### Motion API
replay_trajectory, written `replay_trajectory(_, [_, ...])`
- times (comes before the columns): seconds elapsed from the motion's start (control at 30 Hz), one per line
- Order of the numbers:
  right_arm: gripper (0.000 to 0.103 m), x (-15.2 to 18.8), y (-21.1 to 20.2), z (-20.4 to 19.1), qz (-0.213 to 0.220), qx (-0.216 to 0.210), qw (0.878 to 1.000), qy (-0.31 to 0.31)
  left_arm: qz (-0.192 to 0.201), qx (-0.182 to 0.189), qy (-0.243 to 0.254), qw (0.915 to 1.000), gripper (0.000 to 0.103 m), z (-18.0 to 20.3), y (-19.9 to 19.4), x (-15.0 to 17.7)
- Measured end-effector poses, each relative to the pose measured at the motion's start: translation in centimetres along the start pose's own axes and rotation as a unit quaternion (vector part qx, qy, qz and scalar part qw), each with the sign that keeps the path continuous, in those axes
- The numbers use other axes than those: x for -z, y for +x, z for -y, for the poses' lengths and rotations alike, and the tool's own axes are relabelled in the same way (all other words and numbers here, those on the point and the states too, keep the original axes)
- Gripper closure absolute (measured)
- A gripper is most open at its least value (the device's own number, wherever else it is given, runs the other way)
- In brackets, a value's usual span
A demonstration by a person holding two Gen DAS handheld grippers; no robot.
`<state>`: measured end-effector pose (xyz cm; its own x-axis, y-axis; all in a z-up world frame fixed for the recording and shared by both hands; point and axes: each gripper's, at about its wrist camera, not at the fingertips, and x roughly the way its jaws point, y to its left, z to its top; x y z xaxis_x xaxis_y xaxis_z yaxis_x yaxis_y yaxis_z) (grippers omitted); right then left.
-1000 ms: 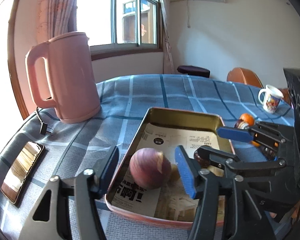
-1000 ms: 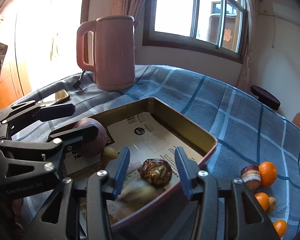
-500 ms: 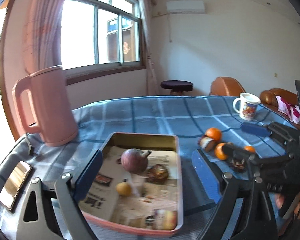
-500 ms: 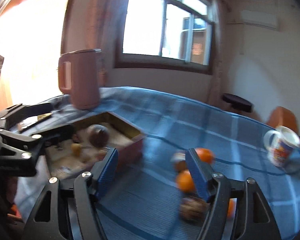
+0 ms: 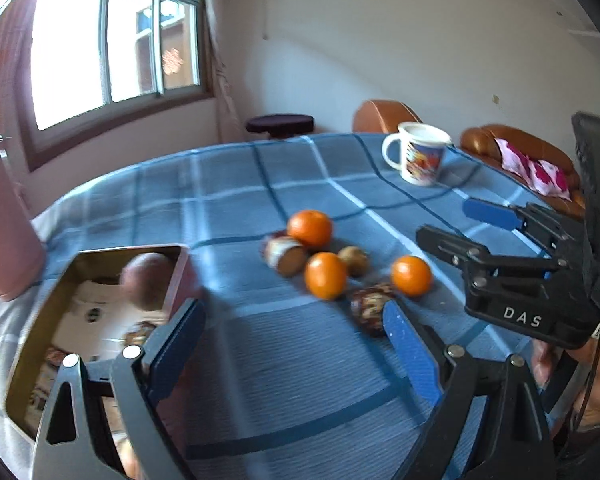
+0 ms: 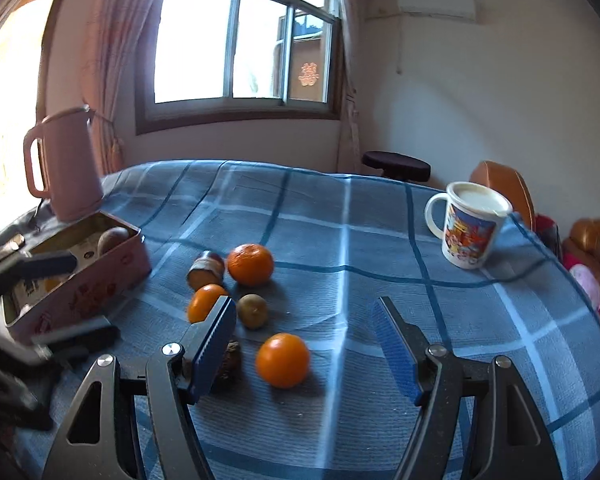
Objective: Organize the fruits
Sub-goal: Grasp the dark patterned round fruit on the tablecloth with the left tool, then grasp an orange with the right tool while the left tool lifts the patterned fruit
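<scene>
Both hands clear of the tin (image 5: 32, 364) now, aimed at the loose fruit on the checked tabletop (image 6: 340, 216). Left gripper (image 5: 296, 344) spread wide, holding nothing, jaws just opened, only cloth between them. Right gripper (image 6: 304, 340) likewise parted and empty, just opened, with the nearest orange (image 6: 283, 360) lying between its blue pads but untouched. Remaining cluster tight: far orange (image 6: 250, 264), middle orange (image 6: 204, 302) half behind the left pad, small brown fruit (image 6: 252, 311), cut fruit (image 6: 206, 269), dark wrinkled fruit (image 5: 370, 306). Round purple fruit (image 5: 148, 280) already in the tin.

Likely trouble: round oranges rolling off under an off-centre pinch; neighbours nudged during the close; grippers crowding each other over one small pile; mug (image 6: 470, 226) standing well apart, little threatened.
</scene>
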<state>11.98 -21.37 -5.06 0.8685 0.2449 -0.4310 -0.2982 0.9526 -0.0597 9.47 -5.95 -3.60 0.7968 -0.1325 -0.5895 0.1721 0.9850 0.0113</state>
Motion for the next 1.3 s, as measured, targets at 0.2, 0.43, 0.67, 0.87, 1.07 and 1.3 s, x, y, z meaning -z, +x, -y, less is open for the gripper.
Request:
replay_trajectory(0.2, [0.031,0.1,0.8,2.0,-0.021,0.007,0.999,0.027,-0.041,0.030,0.004,0.9987,0.013,2.1,2.5,-0.7])
replay_trajectory(0.43, [0.031,0.3,1.1,3.7,-0.030,-0.005,0.997,0.068,-0.094,0.054,0.018,0.9939,0.033,3.9,5.3,-0.5])
replay_trajectory(0.67, [0.025,0.2,1.9,3.5,-0.048,-0.007,0.997,0.059,-0.127,0.083,0.015,0.9884,0.056,4.1,7.0,-0.2])
replay_trajectory(0.87, [0.025,0.3,2.4,3.4,-0.061,-0.021,0.996,0.056,-0.092,0.073,0.013,0.9930,0.057,2.9,5.1,-0.1])
replay_trajectory(1.07, [0.025,0.4,3.1,2.5,-0.080,-0.042,0.995,0.034,-0.052,0.037,-0.008,0.9979,0.057,0.4,3.7,-0.3])
replay_trajectory(1.3, [0.027,0.5,4.4,0.9,-0.118,-0.063,0.991,-0.006,-0.040,0.031,-0.029,0.9983,0.057,-1.0,3.4,-0.3])
